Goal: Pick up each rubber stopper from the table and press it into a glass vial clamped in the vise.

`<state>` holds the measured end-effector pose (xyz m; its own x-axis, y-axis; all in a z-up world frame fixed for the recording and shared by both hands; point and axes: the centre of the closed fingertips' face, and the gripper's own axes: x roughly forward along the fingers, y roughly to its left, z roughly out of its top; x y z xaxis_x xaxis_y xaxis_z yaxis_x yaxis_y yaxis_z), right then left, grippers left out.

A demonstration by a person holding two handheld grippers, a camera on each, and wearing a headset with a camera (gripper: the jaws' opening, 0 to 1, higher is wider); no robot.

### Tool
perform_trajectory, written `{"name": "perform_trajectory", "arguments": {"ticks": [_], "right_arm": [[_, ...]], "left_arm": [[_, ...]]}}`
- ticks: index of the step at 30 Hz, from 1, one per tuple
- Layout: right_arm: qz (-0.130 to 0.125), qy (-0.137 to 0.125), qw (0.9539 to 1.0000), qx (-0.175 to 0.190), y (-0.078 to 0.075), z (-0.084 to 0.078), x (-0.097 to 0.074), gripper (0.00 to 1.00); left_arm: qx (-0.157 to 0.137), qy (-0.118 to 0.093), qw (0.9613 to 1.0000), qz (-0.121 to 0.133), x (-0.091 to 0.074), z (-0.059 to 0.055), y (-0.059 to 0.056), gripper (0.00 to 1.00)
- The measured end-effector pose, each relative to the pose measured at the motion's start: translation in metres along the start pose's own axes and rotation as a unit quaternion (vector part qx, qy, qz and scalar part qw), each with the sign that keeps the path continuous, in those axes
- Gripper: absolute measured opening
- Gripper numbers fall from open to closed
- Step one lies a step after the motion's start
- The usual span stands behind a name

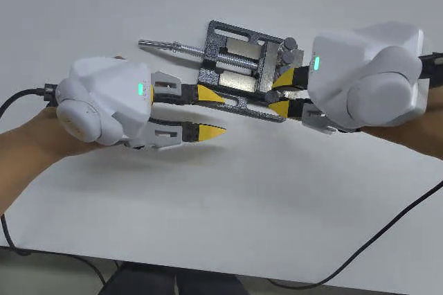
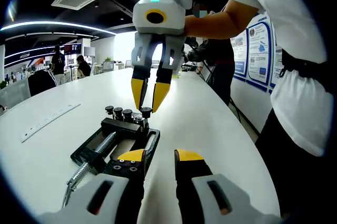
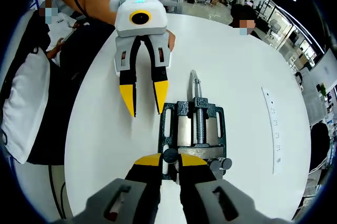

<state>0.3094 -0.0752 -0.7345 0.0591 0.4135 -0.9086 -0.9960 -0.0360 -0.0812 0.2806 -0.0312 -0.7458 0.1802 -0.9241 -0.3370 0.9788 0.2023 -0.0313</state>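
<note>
A dark metal vise (image 1: 232,84) lies on the white table, its screw handle (image 1: 166,46) pointing left. Several glass vials with black rubber stoppers (image 2: 118,112) stand in a row at one end of it (image 1: 288,50). My right gripper (image 3: 170,162) is nearly closed, its yellow tips on either side of one black rubber stopper (image 3: 170,155) on a vial at the vise's near corner (image 2: 146,111). From the other side, my left gripper (image 1: 223,113) faces it. It hovers low beside the vise, open, with nothing between its fingers (image 2: 158,156).
A flat white ruler (image 3: 274,129) lies on the table beyond the vise. A black cable (image 1: 387,233) trails over the table's front right. The table's front edge (image 1: 208,267) runs close to me. People stand in the background of the room.
</note>
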Motion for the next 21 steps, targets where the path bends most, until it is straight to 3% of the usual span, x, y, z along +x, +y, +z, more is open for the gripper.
{"name": "perform_trajectory", "arguments": {"ticks": [21], "right_arm": [[-0.013, 0.012, 0.9996, 0.024, -0.015, -0.016, -0.002, 0.11]], "left_arm": [[0.0, 0.0, 1.0, -0.001, -0.001, -0.001, 0.002, 0.18]]}}
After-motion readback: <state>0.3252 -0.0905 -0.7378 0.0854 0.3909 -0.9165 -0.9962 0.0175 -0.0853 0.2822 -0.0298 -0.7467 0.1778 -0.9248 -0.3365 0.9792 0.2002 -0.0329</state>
